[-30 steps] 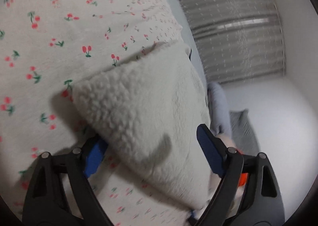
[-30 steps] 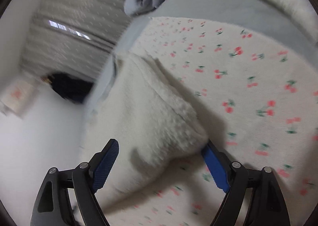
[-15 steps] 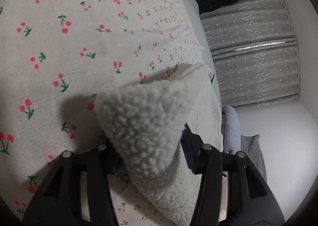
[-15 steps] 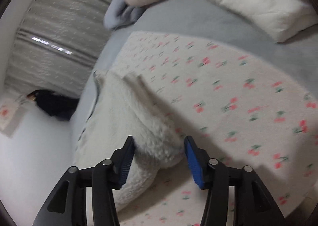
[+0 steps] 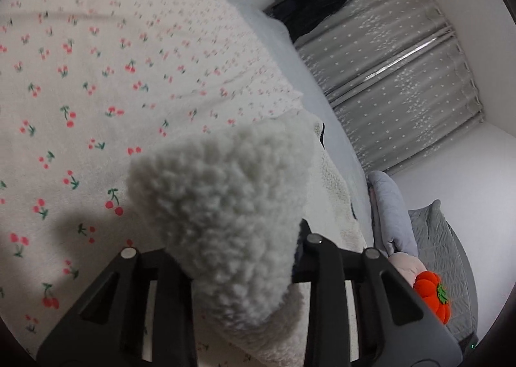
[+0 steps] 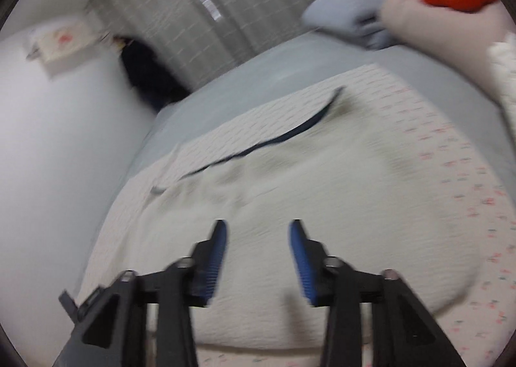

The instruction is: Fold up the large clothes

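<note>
Here the left gripper [image 5: 235,257] has just closed its jaws on a bunched corner of the fleece garment [image 5: 219,205], lifted over the cherry-print bedspread [image 5: 96,83]. Only the blurred right wrist view shows the right gripper [image 6: 258,257], jaws just narrowed, empty above the garment.

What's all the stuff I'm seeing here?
fleece garment: one, off-white, on the bed, one corner raised
cherry-print blanket: one, white with red cherries, under the garment
curtains: one set, grey, far wall
dark clothing: one, black, beside the curtains
plush pumpkin: one, orange, beyond the garment
left tongs: one, black, just closed on the fleece garment
right tongs: one, black with blue pads, just been closing, nothing between them
</note>
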`<action>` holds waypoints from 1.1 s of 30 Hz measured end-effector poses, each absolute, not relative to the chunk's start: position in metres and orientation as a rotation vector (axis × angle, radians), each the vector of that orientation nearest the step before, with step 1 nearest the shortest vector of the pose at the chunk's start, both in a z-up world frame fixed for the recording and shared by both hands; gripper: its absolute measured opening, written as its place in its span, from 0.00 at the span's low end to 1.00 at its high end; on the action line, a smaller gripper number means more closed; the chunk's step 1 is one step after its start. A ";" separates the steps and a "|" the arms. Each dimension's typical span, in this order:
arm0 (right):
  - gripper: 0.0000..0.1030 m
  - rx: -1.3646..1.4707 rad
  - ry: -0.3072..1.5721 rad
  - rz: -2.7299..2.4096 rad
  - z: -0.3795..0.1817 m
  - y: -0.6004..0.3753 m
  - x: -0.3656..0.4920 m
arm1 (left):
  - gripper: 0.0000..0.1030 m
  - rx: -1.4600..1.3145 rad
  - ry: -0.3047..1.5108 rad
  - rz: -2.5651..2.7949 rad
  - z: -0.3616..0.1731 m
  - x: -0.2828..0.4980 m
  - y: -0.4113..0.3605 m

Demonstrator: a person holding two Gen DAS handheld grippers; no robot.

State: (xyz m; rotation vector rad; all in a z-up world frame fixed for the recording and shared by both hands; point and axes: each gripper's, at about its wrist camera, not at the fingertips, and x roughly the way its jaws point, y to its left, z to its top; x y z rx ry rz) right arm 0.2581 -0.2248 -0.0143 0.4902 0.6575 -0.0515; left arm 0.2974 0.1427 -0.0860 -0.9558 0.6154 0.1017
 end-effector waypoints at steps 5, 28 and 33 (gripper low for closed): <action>0.11 0.403 0.745 0.092 -0.042 -0.180 0.284 | 0.31 -0.881 0.571 0.101 -0.070 0.289 0.143; 0.59 0.832 0.616 0.124 -0.066 -0.343 0.230 | 0.31 -0.203 0.544 -0.452 0.033 0.303 -0.131; 0.60 0.945 0.561 0.022 -0.074 -0.403 0.186 | 0.33 0.074 0.640 -0.509 -0.022 0.291 -0.209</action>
